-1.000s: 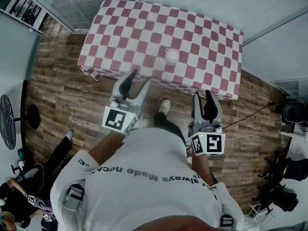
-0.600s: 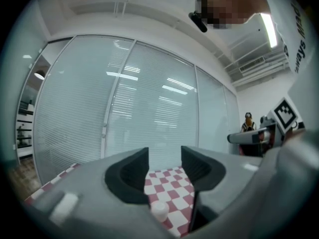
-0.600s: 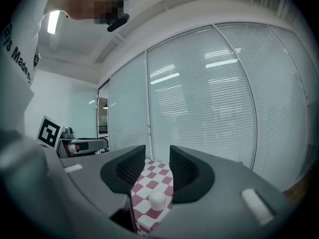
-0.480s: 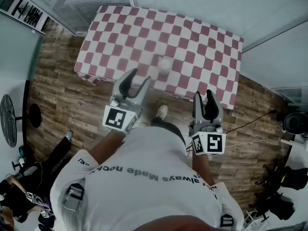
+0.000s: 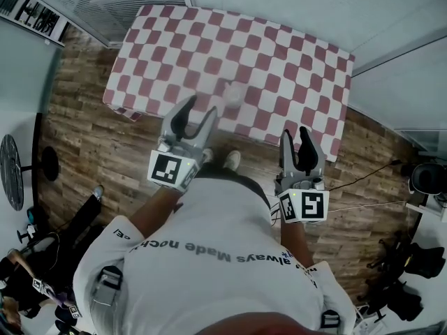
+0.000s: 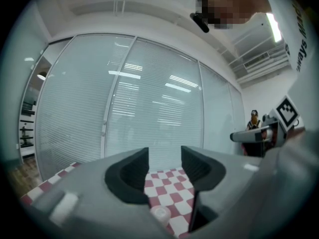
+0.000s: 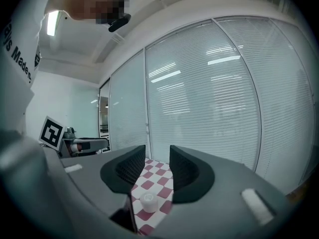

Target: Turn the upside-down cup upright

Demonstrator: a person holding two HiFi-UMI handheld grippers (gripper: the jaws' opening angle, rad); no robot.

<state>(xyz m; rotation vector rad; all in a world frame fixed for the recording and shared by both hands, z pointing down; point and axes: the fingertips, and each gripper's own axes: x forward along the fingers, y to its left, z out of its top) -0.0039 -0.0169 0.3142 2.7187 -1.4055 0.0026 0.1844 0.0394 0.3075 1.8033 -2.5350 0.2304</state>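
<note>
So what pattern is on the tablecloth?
The tablecloth has red-and-white checks, clearest in the head view.

Matt checked tablecloth [image 5: 279, 61], of cloth, at twelve o'clock; smooth white plastic-looking cup [image 5: 234, 94] on it. Grained wood-plank floor [image 5: 84, 138] at nine o'clock. Matt grey plastic left gripper [image 5: 200, 108] and right gripper [image 5: 295, 135].
</note>
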